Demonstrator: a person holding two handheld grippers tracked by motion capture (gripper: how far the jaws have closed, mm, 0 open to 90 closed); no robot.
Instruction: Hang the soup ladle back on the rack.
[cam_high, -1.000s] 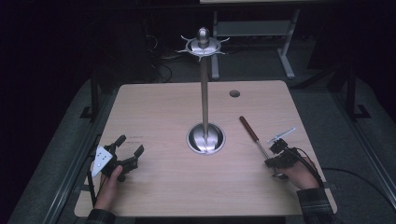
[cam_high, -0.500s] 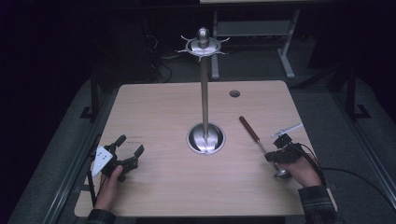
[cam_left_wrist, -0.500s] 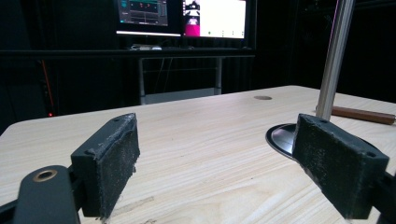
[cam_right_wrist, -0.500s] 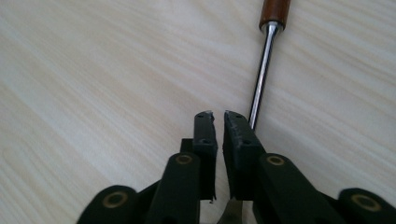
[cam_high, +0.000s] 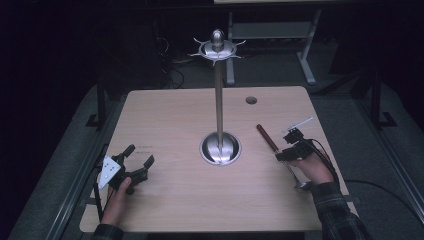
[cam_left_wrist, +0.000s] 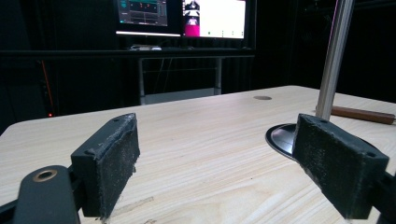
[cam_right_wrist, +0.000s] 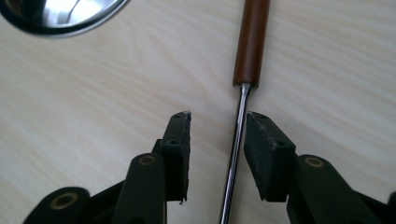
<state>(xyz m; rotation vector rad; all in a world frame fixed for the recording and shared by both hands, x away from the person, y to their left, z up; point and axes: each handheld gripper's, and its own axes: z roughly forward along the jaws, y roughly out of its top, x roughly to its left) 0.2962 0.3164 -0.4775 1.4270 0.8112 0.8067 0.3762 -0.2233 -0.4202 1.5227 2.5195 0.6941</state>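
A utensil with a brown wooden handle and a thin metal shaft lies flat on the table's right side. My right gripper hovers over the shaft just behind the handle. Its jaws have just been opening, and the shaft runs between the pads without touching them. A steel stand rises from a round base on a tall pole to a hooked crown. At the near left my left gripper rests open on the wood, with nothing between its pads.
The wooden table has a round cable hole at the back right. The stand's pole and base are right of the left gripper's line. Lit monitors and a desk frame stand beyond the far edge.
The right gripper's jaws have opened around the utensil's shaft, and that hand has shifted a little up-left along it toward the handle. The left gripper has stayed where it was.
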